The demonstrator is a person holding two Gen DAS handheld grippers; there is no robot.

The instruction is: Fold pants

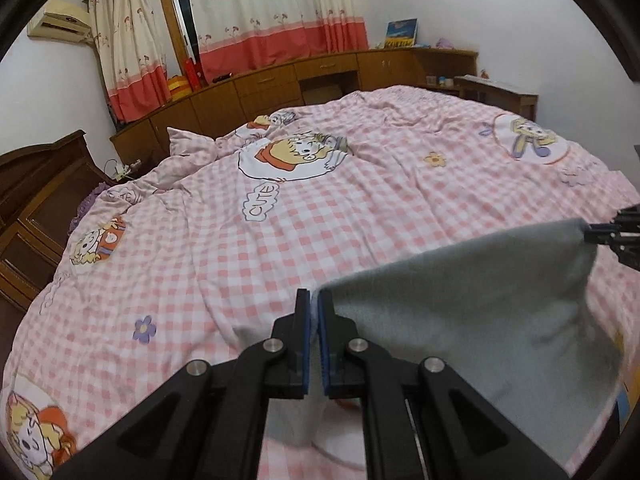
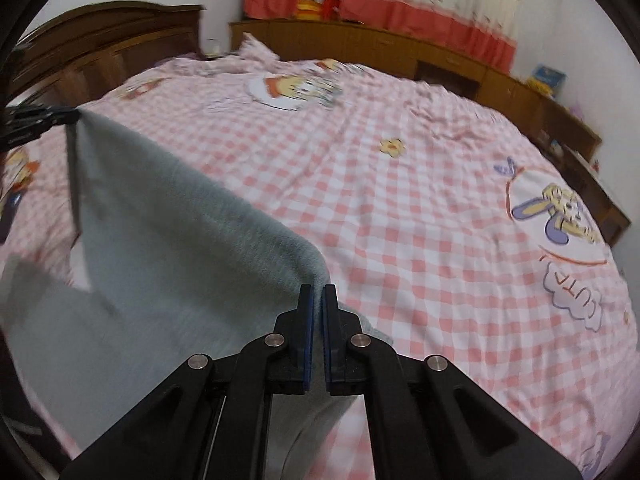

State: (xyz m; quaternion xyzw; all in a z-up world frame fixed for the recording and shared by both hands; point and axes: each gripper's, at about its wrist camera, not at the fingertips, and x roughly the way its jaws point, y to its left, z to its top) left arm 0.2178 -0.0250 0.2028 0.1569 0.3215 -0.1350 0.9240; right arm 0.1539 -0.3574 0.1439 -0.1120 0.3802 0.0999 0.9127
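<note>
**Grey pants raised between two grippers over a checked bed**

Setting: a bedroom; a wide bed covered by a pink-and-white checked quilt (image 1: 360, 208) printed with cartoon figures is the landmark. Beyond the bed runs a low brown wooden cabinet (image 1: 280, 80) under cream curtains with a red hem (image 1: 276, 12). A dark wooden headboard (image 2: 104, 40) stands at one end of the bed.

Item: soft pale grey fleece pants (image 2: 168, 240), hanging above the near edge of the bed, their top edge stretched between the two tools and the rest drooping toward the quilt.

Left gripper (image 1: 315, 300): jaws closed, pinching one end of the cloth's top edge.

Right gripper (image 2: 318, 294): jaws closed, clamped on the other end, where the fabric rolls over the pads.

Handling, as a judgement: the cloth looks light, limp and thick-piled, not slippery or fragile. It will likely sag and swing between holds, so even tension matters. Best taken at corners or along the hemmed edge, as here; a mid-panel pinch would probably bunch it. Which part of the garment each tool holds cannot be told.
</note>
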